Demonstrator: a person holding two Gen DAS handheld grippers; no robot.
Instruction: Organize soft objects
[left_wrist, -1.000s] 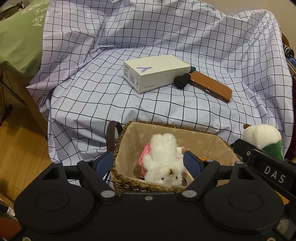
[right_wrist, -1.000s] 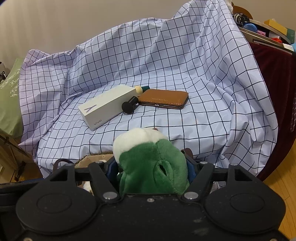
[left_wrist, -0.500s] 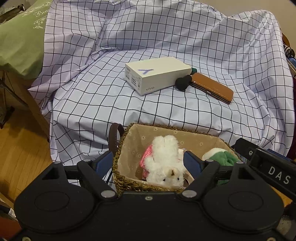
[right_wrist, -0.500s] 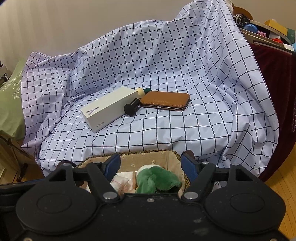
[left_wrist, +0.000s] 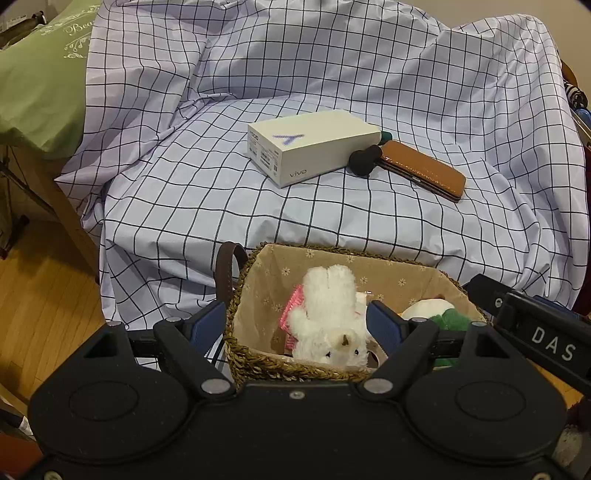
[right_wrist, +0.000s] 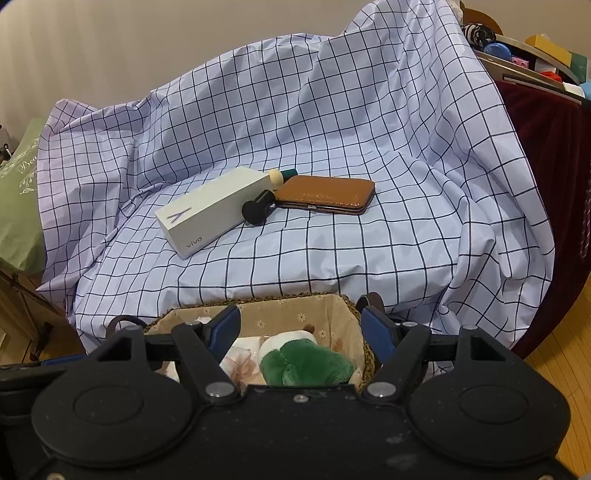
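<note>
green-and-white plush toy (right_wrist: 304, 360) now down in woven basket (left_wrist: 255, 363), a second ago clamped in right gripper (right_wrist: 300, 330); right jaws parted, empty, over basket. fluffy white plush toy (left_wrist: 330, 321) in same fabric-lined basket, between pads of left gripper (left_wrist: 295, 325), jaws wide, grip not clear. white rectangular box (left_wrist: 314, 146), black knob-shaped item (left_wrist: 364, 158), glossy brown case (left_wrist: 424, 170) unmoved on checked cloth (left_wrist: 221, 206); open cloth between basket rim and box.
</note>
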